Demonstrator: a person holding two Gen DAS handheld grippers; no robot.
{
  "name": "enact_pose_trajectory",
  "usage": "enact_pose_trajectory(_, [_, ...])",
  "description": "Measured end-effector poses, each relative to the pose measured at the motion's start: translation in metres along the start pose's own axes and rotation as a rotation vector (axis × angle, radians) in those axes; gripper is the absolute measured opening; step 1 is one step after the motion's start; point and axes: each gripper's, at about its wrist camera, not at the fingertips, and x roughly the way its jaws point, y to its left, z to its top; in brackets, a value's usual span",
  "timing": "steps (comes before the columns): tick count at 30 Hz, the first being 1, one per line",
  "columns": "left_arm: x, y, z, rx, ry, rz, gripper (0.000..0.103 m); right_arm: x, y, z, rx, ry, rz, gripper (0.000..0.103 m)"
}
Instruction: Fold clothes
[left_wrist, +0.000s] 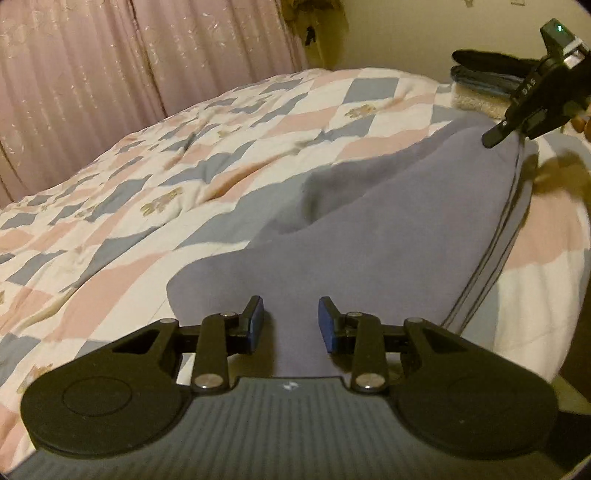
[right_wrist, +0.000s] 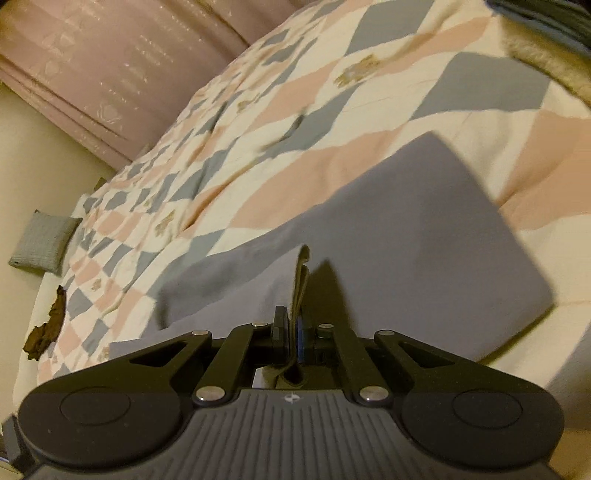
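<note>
Because a fold needs one edge carried while the rest stays down, the grey-lilac garment (left_wrist: 388, 236) lies across the patchwork quilt (left_wrist: 155, 158) of the bed with only one end raised. The right tongs (right_wrist: 291, 332) are pressed together on a doubled hem of that cloth, the fabric running up between the pads and out behind them; seen from the left wrist, the same tongs (left_wrist: 495, 138) pinch the far end, which peaks up off the quilt, presumably so it can be drawn over the lower part. The left tongs (left_wrist: 291, 321) stand spread, empty, poised over the near end of the garment, their blue pads (left_wrist: 256, 319) on either side of a strip of cloth without gripping it; whether the tips touch the fabric is hard to say at this angle. They seem placed to take the near edge or to pin it as an anchor. Beyond the right tongs, a stack of folded clothes (left_wrist: 487, 77) sits at the quilt's far corner, probably finished work kept clear of the folding area.
</note>
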Motion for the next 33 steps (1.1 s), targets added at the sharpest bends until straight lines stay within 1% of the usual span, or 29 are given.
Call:
enact_pose_trajectory(2, [0.003, -0.003, 0.004, 0.01, -0.001, 0.001, 0.03, -0.005, -0.008, 0.004, -0.02, -0.019, 0.001, 0.003])
enact_pose_trajectory(5, [0.01, -0.007, 0.008, 0.023, 0.002, 0.003, 0.03, -0.012, -0.011, 0.01, -0.064, -0.056, -0.026, 0.003])
enact_pose_trajectory(11, [0.022, -0.013, 0.012, 0.035, 0.02, 0.008, 0.03, -0.019, -0.028, 0.025, -0.086, -0.095, -0.067, 0.003])
enact_pose_trajectory(17, [0.025, -0.016, 0.016, 0.059, 0.019, 0.02, 0.03, -0.029, -0.029, 0.032, -0.157, -0.132, -0.106, 0.002])
enact_pose_trajectory(21, [0.029, -0.015, 0.015, 0.068, 0.027, 0.027, 0.03, -0.035, -0.042, 0.035, -0.15, -0.164, -0.152, 0.002])
enact_pose_trajectory(24, [0.031, -0.012, 0.012, 0.066, 0.04, 0.036, 0.03, -0.031, -0.048, 0.031, -0.152, -0.163, -0.146, 0.002])
enact_pose_trajectory(27, [0.033, -0.01, 0.01, 0.059, 0.051, 0.047, 0.03, -0.027, -0.046, 0.023, -0.187, -0.164, -0.143, 0.004])
enact_pose_trajectory(28, [0.033, -0.009, 0.009, 0.058, 0.051, 0.048, 0.03, -0.022, -0.047, 0.022, -0.183, -0.145, -0.133, 0.006])
enact_pose_trajectory(29, [0.033, -0.009, 0.009, 0.059, 0.051, 0.049, 0.03, -0.018, -0.05, 0.022, -0.164, -0.122, -0.123, 0.018])
enact_pose_trajectory(30, [0.033, -0.009, 0.009, 0.062, 0.052, 0.051, 0.03, -0.014, -0.054, 0.023, -0.145, -0.105, -0.108, 0.023])
enact_pose_trajectory(32, [0.035, -0.01, 0.01, 0.072, 0.056, 0.058, 0.031, -0.017, -0.062, 0.028, -0.098, -0.134, -0.018, 0.025])
enact_pose_trajectory(33, [0.035, -0.01, 0.01, 0.078, 0.057, 0.063, 0.032, -0.02, -0.065, 0.033, -0.072, -0.161, 0.0, 0.025])
